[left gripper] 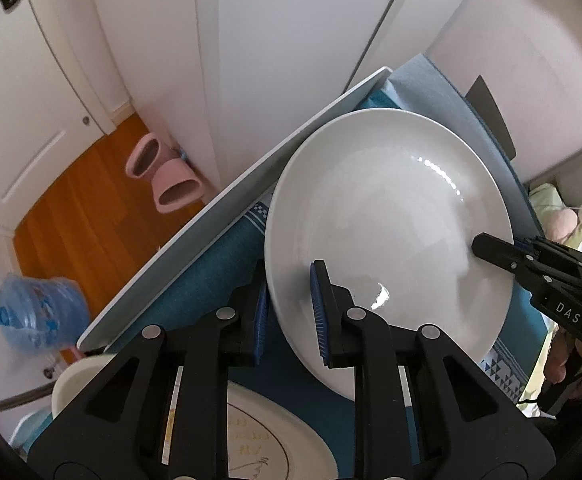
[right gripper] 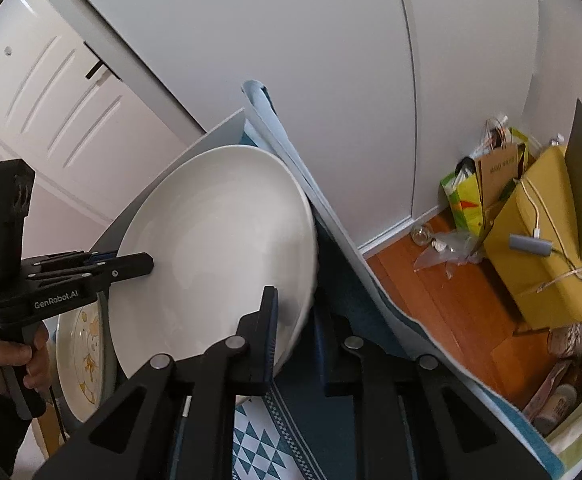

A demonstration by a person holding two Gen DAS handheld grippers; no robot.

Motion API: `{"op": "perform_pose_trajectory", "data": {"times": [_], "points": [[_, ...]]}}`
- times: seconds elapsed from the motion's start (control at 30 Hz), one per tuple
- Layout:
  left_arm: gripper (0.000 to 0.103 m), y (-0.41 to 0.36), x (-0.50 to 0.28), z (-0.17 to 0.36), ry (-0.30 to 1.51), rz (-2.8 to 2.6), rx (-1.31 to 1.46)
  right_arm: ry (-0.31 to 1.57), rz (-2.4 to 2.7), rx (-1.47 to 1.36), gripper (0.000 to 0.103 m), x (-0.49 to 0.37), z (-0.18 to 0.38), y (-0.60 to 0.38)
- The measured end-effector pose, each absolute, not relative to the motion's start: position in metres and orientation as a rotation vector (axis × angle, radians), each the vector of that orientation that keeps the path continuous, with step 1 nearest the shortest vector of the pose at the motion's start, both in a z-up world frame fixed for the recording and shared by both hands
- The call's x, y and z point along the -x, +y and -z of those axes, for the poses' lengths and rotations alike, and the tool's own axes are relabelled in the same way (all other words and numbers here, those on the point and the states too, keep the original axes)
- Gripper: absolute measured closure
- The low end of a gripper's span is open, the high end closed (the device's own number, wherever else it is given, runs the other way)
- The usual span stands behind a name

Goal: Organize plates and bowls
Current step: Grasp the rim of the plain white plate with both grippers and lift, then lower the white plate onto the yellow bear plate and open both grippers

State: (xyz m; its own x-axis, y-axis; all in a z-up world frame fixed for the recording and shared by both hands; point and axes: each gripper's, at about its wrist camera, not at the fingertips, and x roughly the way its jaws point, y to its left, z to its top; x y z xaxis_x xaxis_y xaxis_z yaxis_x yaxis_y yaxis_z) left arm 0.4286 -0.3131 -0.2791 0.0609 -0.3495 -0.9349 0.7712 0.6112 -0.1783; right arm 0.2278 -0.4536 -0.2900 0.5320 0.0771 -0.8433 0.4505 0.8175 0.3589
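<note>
Both grippers are clamping the white plate by opposite rims: left gripper near-left, right gripper on the right, jaws narrow. Plate is sitting on the blue-clothed desk. Grasp step is done; the next move needs a level, synchronized lift toward the patterned plate.

"DAS" marks the right hand-held gripper; "GenRobot.AI" the left hand-held gripper.
</note>
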Motion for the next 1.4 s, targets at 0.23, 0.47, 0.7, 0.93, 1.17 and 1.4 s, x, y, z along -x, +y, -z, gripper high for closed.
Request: {"op": "perform_pose_trajectory", "data": {"times": [0.23,0.47,0.7,0.93,1.17,1.4], "points": [[0.085,-0.302,-0.417,0.252,1.183,0.879,-0.378,0.969,0.222,-0.55,0.088,-0.221,0.274,-0.452],[0.085,-0.273,-0.389,0.202,1.112,0.831,-0.334,0.933,0.182,-0.518,0.088,-0.208,0.233,-0.439],[0.085,-0.215,-0.348,0.158,1.055,0.746,-0.268,0.924,0.099,-0.467,0.088,-0.188,0.195,-0.403],[0.085,-0.14,-0.295,0.136,1.034,0.635,-0.197,0.917,-0.016,-0.391,0.088,-0.162,0.172,-0.349],[0.085,-0.065,-0.236,0.134,1.047,0.516,-0.115,0.939,-0.129,-0.363,0.088,-0.131,0.174,-0.298],[0.085,-0.015,-0.197,0.159,1.088,0.381,-0.015,1.002,-0.252,-0.322,0.088,-0.121,0.199,-0.254]]}}
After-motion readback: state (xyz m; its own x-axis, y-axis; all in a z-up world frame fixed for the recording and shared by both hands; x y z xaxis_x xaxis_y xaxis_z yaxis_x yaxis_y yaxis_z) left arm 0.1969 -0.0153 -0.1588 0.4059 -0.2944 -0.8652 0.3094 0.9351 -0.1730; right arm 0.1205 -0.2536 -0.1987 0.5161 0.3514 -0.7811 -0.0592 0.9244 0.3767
